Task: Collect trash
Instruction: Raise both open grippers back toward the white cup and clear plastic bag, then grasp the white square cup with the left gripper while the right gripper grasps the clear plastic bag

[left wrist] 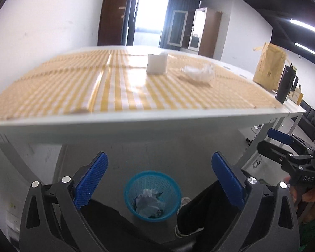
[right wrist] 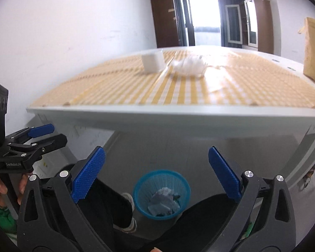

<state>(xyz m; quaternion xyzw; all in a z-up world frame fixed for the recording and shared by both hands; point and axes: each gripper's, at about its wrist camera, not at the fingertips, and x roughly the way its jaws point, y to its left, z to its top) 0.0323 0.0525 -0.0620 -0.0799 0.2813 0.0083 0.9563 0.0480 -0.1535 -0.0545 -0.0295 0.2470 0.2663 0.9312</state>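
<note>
A blue mesh trash basket [left wrist: 128,191] stands on the floor below the table's front edge, with crumpled paper [left wrist: 149,199] inside; it also shows in the right wrist view [right wrist: 140,187]. A crumpled white wad [left wrist: 198,73] lies on the yellow checked tablecloth [left wrist: 52,84], also in the right wrist view [right wrist: 189,66]. My left gripper [left wrist: 159,178] is open and empty, held above the basket. My right gripper [right wrist: 157,174] is open and empty, also above the basket.
A white tissue box [left wrist: 156,64] stands on the table beside the wad. A brown paper bag [left wrist: 269,66] and a black mug [left wrist: 286,84] stand at the right end. The person's legs and shoes [left wrist: 183,203] flank the basket. A white wall is left.
</note>
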